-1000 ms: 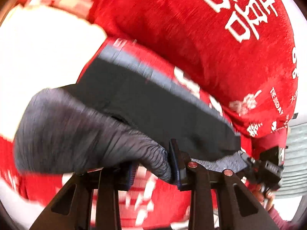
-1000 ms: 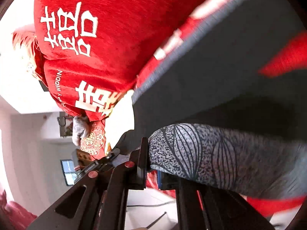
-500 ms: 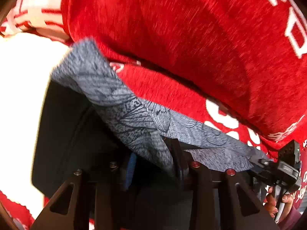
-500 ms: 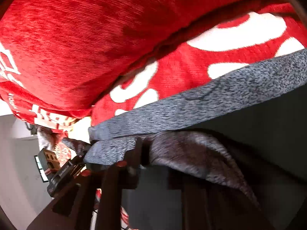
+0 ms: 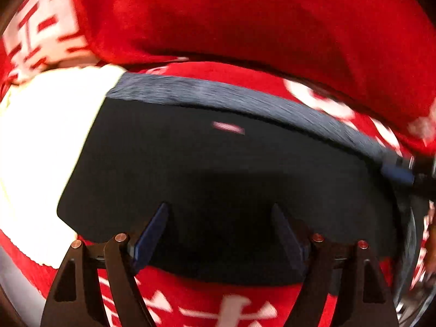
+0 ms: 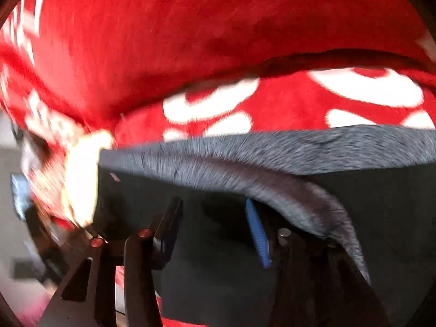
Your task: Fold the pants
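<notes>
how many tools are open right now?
2. The left tool is spread over the black pants; the right tool is spread near the grey waistband, with grey fabric draped over its right finger.

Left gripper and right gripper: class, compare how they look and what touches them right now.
1. The left gripper has nothing draped on it; a grey fold of the pants lies over the right gripper on its right side.
2. The left gripper's fingers spread wider than the right gripper's.

Shared: both are open, grip nothing, and hover over the dark pants on the red blanket.
</notes>
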